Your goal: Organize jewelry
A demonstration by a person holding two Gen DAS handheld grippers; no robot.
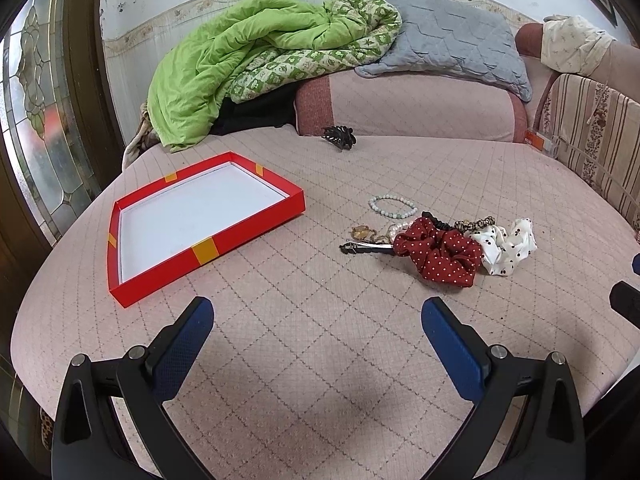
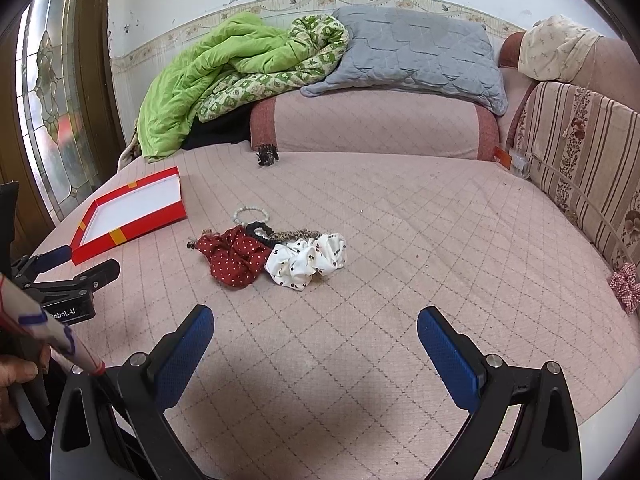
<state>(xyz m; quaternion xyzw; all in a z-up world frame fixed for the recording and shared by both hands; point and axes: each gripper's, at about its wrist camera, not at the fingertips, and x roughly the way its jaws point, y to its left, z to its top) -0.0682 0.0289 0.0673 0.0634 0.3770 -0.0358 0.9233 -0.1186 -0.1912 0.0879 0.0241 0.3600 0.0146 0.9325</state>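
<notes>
A shallow red tray (image 1: 256,236) (image 2: 160,220) with a white floor lies on the pink quilted bed, with nothing in it. To its right sits a heap of accessories: a red dotted scrunchie (image 1: 438,254) (image 2: 236,258), a white cherry-print scrunchie (image 1: 506,246) (image 2: 306,260), a pale bead bracelet (image 1: 392,205) (image 2: 248,214), a black hair clip (image 1: 366,247), thin hair ties (image 1: 474,224) (image 2: 280,235). A black claw clip (image 1: 340,136) (image 2: 267,155) lies farther back. My left gripper (image 1: 318,332) and right gripper (image 2: 316,340) both hover open over bare quilt, short of the heap.
A green quilt (image 1: 240,56), a grey pillow (image 1: 448,32) and a pink bolster (image 1: 400,104) line the back. A striped cushion (image 2: 580,152) runs along the right, with a checked scrunchie (image 2: 626,286) beside it. A glass door (image 1: 36,120) stands left. A hand (image 2: 16,376) shows at the right view's left edge.
</notes>
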